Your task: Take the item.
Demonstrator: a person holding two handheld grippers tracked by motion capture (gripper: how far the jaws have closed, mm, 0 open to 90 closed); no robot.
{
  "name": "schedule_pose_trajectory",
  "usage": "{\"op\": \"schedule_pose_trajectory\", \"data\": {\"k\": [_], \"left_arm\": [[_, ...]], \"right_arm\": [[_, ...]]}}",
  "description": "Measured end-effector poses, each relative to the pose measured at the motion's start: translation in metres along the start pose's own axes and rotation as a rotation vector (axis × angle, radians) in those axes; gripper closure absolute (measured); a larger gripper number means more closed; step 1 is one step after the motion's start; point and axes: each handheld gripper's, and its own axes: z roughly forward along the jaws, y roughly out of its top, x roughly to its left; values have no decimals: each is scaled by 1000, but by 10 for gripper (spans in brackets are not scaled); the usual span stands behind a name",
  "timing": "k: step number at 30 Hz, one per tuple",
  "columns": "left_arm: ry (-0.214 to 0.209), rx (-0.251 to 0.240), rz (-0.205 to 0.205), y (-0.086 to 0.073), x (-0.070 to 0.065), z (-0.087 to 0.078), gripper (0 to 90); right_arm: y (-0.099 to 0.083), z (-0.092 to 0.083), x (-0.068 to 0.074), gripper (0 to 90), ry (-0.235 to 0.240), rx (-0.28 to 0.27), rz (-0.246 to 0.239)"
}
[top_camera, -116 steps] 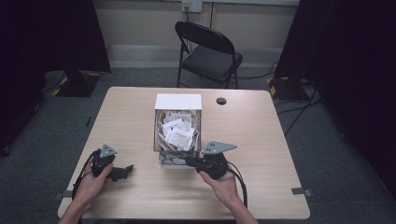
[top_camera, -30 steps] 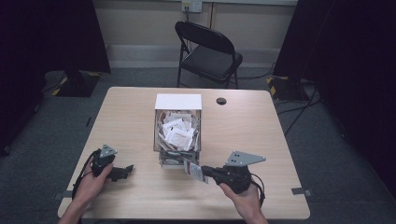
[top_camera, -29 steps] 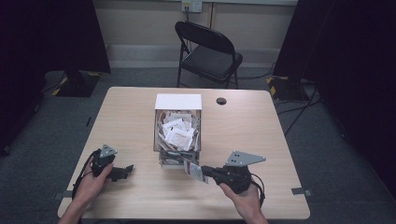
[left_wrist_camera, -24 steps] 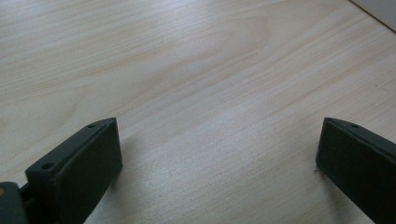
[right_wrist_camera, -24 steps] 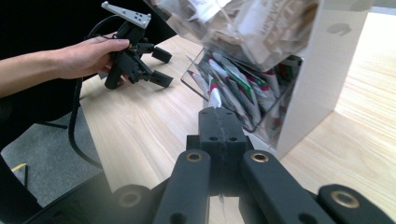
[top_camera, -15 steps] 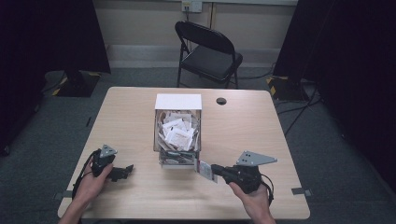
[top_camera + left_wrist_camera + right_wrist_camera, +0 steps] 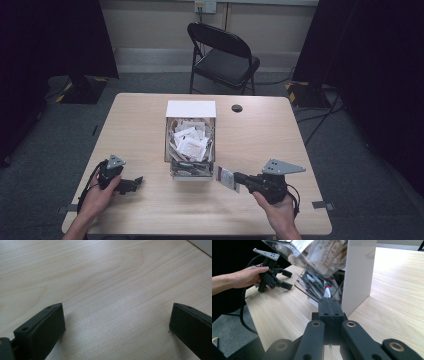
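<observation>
A clear plastic box packed with white sachets stands upright at the middle of the table; in the right gripper view the box rises just ahead. My right gripper lies to the box's lower right, shut on a small white and red sachet that sticks out toward the box. That sachet shows edge-on above the closed jaws. My left gripper rests low on the table at the near left, jaws wide apart with nothing between them; the left gripper also appears at the left of the right gripper view.
A black folding chair stands behind the table. A round cable hole sits in the tabletop right of the box. Bare wood lies right of the box. Dark curtains flank the room.
My right gripper has drawn away from the foot of the box, rightward across the table, carrying the sachet with it. The left gripper has stayed put.
</observation>
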Motion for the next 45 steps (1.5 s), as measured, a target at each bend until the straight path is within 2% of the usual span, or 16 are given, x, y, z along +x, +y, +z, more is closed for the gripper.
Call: {"op": "schedule_pose_trajectory", "data": {"k": [17,37,45], "left_arm": [[0,0,0,0,0,0,0],[0,0,-1,0,0,0,0],[0,0,0,0,0,0,0]], "right_arm": [[4,2,-20,900,-51,-11,31],[21,7,-49,900,-125,-12,40],[25,18,-64,900,-151,5,54]]}}
